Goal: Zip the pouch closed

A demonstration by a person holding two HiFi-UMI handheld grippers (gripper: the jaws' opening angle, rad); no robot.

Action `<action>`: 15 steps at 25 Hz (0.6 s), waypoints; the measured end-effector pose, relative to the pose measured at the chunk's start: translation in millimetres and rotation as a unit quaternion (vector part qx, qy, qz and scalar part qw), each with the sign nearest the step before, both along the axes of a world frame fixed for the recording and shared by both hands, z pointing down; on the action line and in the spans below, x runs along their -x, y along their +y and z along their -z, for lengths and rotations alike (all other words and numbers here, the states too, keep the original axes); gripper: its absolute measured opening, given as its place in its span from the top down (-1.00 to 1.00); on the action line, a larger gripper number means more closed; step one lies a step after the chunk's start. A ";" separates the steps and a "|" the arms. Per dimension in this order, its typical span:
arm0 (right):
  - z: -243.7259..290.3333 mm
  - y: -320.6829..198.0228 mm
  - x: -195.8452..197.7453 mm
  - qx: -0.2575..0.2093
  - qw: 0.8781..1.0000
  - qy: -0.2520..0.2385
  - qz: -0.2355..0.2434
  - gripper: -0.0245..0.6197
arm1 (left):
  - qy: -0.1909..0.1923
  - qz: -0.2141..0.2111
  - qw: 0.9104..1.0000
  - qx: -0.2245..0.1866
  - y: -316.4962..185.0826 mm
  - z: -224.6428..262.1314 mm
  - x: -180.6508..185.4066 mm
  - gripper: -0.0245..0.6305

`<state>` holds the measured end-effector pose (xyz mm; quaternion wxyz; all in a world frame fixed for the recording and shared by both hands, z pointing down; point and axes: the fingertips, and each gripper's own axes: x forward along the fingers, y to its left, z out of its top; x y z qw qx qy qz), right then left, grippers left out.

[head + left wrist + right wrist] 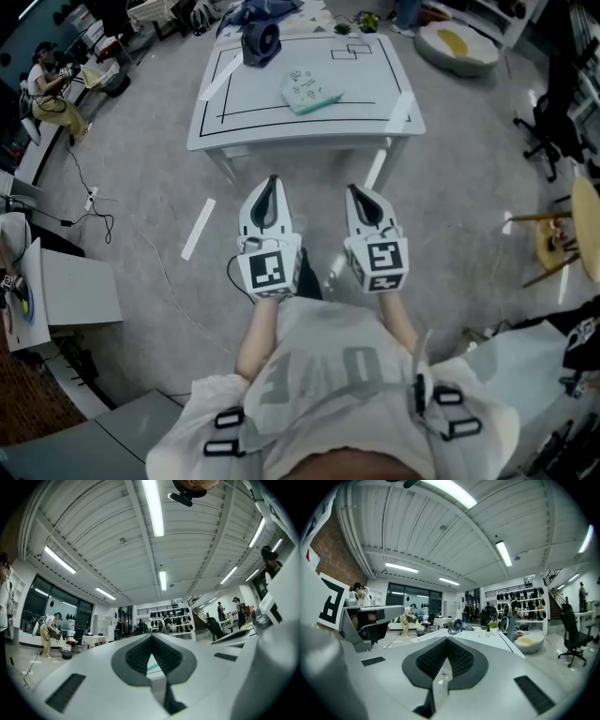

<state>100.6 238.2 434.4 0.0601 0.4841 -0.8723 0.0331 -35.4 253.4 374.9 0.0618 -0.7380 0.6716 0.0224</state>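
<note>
left gripper (271, 184) + right gripper (356, 192): jaws pinched together, empty, short of table (281, 127) | risk: unopened jaws shove pouch (309, 91) across table, miss zipper

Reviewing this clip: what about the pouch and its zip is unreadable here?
- Zip state, slider: head view, pouch on the table too small.
- Left gripper view: shut left tongs hide the table; only a teal sliver shows past them.
- Right gripper view: table seen edge-on, shut right tongs block its near part; pouch not made out.
</note>
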 end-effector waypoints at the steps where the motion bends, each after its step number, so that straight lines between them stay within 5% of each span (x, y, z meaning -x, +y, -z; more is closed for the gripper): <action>1: 2.7 -10.7 2.3 -0.004 1.000 0.000 -0.002 0.90 | 0.000 -0.004 1.000 -0.006 -11.3 3.6 1.2 0.91; 15: 18.1 -202.3 38.7 -0.018 0.998 0.013 -0.058 0.90 | 0.008 -0.062 0.998 -0.005 -206.5 13.8 40.0 0.91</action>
